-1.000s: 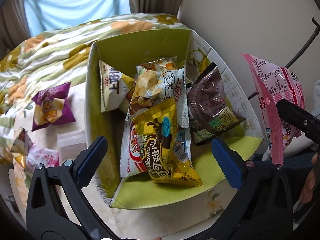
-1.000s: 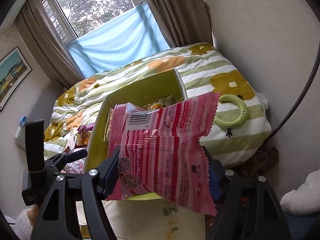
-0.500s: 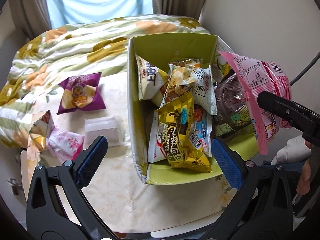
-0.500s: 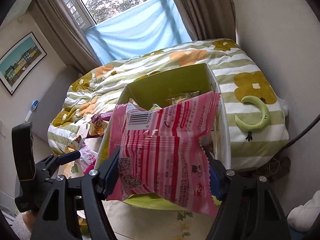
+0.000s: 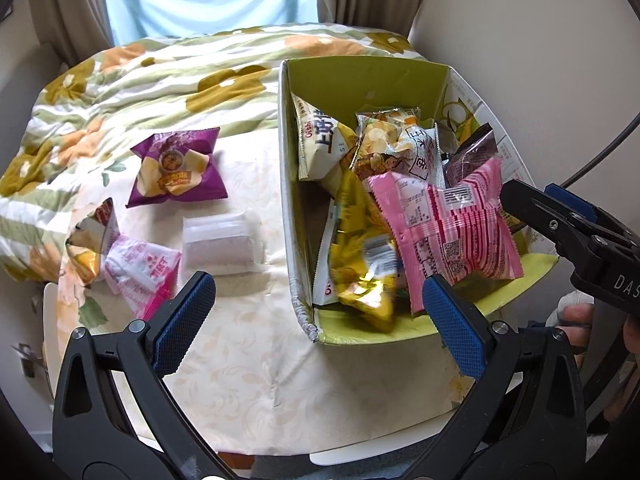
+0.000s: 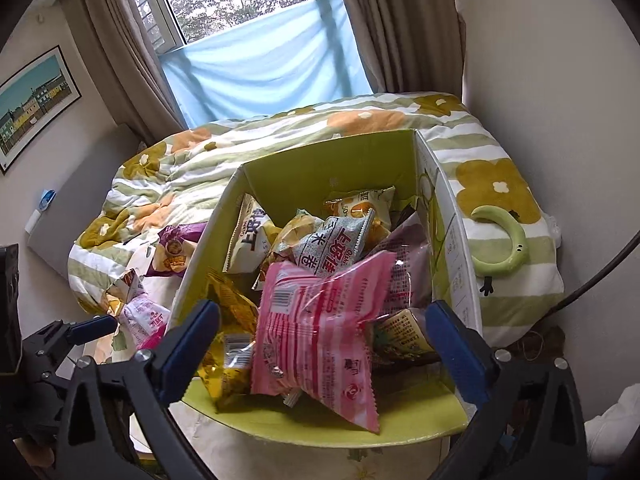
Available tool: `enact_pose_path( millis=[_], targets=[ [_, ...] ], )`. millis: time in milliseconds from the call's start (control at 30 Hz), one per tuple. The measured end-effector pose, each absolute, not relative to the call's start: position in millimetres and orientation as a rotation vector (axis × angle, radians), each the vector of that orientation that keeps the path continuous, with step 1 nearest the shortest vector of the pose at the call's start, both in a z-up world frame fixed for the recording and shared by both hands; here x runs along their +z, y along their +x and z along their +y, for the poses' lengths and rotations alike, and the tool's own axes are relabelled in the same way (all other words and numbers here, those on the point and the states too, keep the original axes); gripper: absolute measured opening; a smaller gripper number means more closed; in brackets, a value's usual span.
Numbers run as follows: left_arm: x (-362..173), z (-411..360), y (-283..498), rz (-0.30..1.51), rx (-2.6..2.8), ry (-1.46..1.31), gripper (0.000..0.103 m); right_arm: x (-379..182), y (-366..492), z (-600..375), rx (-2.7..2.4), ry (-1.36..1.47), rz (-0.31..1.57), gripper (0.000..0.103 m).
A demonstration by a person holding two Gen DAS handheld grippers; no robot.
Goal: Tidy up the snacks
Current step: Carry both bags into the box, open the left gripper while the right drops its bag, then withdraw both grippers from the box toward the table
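We see the right gripper (image 6: 324, 344) jaws just sprung wide, nothing clamped; the pink striped foil snack packet (image 6: 320, 332) lies in the green cardboard box (image 6: 332, 172) at the table's (image 5: 248, 360) right edge. Left gripper (image 5: 316, 312) wide open, empty. Flowered duvet (image 5: 160, 72), curtained window (image 6: 240, 0) behind.

worktop (image 5: 256, 380) wearing a cream floral cloth | green box (image 5: 360, 76) sitting on its right half | purple snack bag (image 5: 176, 168) lying far left | clear white pack (image 5: 220, 240) lying just left of the box | pink-and-white packet (image 5: 140, 268) and gold-and-red packet (image 5: 90, 240) lying at the left edge, touching | bed (image 5: 160, 72) with flowered quilt lying beyond the far edge
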State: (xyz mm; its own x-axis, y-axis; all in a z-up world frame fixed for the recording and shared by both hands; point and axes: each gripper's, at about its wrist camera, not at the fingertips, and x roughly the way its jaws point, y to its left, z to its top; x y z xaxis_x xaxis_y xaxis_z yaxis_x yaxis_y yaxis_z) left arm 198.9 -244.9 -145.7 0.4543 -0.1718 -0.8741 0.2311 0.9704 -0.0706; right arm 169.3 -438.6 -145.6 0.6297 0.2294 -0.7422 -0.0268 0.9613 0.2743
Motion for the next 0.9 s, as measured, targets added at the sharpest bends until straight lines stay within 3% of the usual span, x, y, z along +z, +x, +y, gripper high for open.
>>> enact_pose_path(
  millis=[500, 900],
  targets=[
    [-124.1, -233.5, 175.6, 1.003, -0.246, 0.037, 0.102, -128.4, 149.5, -435.4, 0.187, 0.231, 0.864, 0.102],
    [-90.8, -168.9, 143.5, 0.912, -0.140, -0.013, 0.102, -87.3, 132.0, -394.5, 0.294, 0.175, 0.792, 0.103]
  ],
)
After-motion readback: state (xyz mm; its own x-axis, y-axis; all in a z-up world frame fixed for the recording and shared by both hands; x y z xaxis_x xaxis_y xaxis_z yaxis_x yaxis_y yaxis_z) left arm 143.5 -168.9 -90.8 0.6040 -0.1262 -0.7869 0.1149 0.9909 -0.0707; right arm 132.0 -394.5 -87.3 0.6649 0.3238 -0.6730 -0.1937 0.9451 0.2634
